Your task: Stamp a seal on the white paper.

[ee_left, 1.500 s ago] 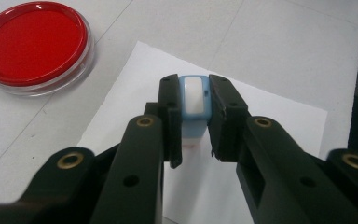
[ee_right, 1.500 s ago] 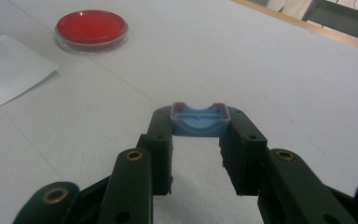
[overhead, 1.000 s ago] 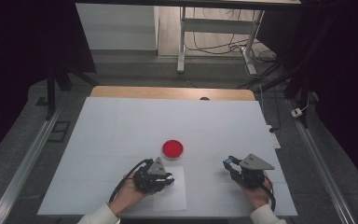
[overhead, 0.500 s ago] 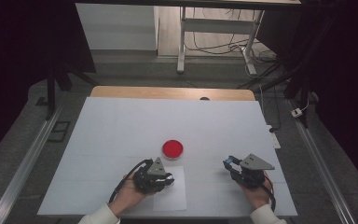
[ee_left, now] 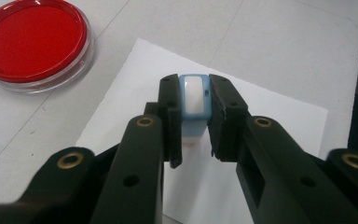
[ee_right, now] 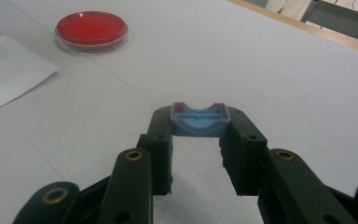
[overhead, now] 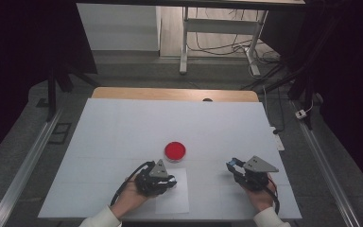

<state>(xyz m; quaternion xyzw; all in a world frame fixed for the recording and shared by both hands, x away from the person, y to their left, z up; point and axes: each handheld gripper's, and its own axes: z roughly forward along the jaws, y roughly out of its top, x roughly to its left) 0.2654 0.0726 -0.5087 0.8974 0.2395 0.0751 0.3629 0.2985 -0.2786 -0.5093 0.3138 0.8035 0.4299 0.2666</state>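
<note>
On the white-covered table (overhead: 123, 137), near its front edge and left of the middle, the left gripper (overhead: 170, 182) is held low over a white rectangular sheet of paper (overhead: 177, 201) that lies flat against that edge. In the left gripper view its black jaws are pinched on a small light-blue plastic stamp with a white top panel (ee_left: 194, 100), which stands upright on the paper (ee_left: 270, 140), its lower end touching the sheet. A faint reddish mark shows on the paper at the stamp's foot.

Just beyond the paper's far edge, near the middle of the table, sits a round clear-rimmed red ink pad (overhead: 175, 151), apart from both grippers.

Toward the front right corner, the right gripper (overhead: 233, 166) is held just above the bare white surface. In the right gripper view its jaws are pinched on a light-blue plastic stamp cap (ee_right: 198, 120) with reddish-edged corners, its hollow side facing up, held between the fingertips and clear of the table.
</note>
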